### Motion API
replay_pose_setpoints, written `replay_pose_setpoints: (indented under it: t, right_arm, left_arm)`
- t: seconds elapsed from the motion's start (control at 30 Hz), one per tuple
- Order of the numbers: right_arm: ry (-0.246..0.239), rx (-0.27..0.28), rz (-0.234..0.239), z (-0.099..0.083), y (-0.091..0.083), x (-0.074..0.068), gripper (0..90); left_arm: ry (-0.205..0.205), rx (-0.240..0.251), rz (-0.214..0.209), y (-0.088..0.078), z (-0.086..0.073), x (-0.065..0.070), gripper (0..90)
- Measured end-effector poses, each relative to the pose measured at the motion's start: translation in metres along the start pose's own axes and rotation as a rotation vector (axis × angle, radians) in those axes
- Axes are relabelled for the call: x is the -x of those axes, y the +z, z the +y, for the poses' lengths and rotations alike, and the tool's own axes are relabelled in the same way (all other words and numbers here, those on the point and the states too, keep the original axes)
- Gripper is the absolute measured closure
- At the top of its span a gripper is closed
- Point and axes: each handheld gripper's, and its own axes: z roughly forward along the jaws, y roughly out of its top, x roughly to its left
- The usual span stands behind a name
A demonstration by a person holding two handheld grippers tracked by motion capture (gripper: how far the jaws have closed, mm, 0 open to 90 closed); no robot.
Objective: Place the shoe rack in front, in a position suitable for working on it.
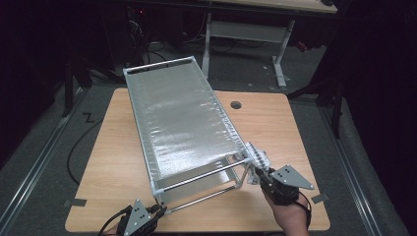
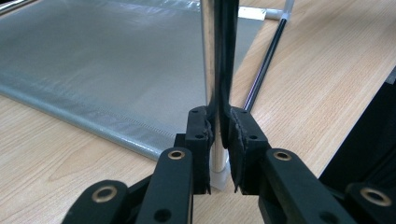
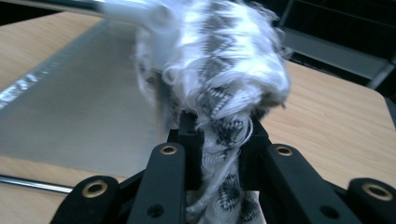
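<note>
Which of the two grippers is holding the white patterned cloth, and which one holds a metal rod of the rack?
The right gripper is shut on the cloth, pressed against the rack corner. The left gripper clamps a chrome rod instead.

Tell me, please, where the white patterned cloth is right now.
In the high view the white patterned cloth sits at the silver rack's near right corner, clamped by the right gripper.

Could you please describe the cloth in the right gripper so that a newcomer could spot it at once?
Start at the tilted silver rack on the wooden table and follow its near right corner. There hangs the cloth, fluffy, white with grey zigzags, soft among metal bars.
</note>
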Motion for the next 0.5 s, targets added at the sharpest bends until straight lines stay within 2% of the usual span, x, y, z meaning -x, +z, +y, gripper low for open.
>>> replay_pose_setpoints:
  t: [0.1, 0.13, 0.17, 0.2, 0.37, 0.5]
  right_arm:
    - [-0.016, -0.008, 0.011, -0.001, 0.001, -0.004, 76.1]
    - [-0.014, -0.011, 0.014, -0.002, 0.001, -0.004, 76.1]
    - [-0.014, -0.015, 0.015, -0.002, 0.001, -0.004, 76.1]
    - [-0.012, -0.017, 0.017, -0.003, 0.001, -0.004, 76.1]
    - [-0.019, -0.039, 0.025, -0.007, 0.003, -0.006, 76.1]
    - [-0.027, -0.061, 0.028, -0.012, 0.005, -0.009, 76.1]
  left_arm:
    - [0.006, -0.003, 0.005, 0.0, 0.001, 0.001, 78.5]
    - [-0.064, 0.021, -0.01, 0.003, 0.0, 0.007, 78.5]
    - [0.01, -0.007, 0.007, 0.001, 0.001, 0.002, 78.5]
    - [-0.001, -0.003, 0.002, 0.001, 0.002, 0.003, 78.6]
    - [-0.002, -0.004, -0.005, 0.002, 0.003, 0.002, 78.9]
    - [0.011, -0.01, -0.009, 0.004, 0.004, 0.002, 79.0]
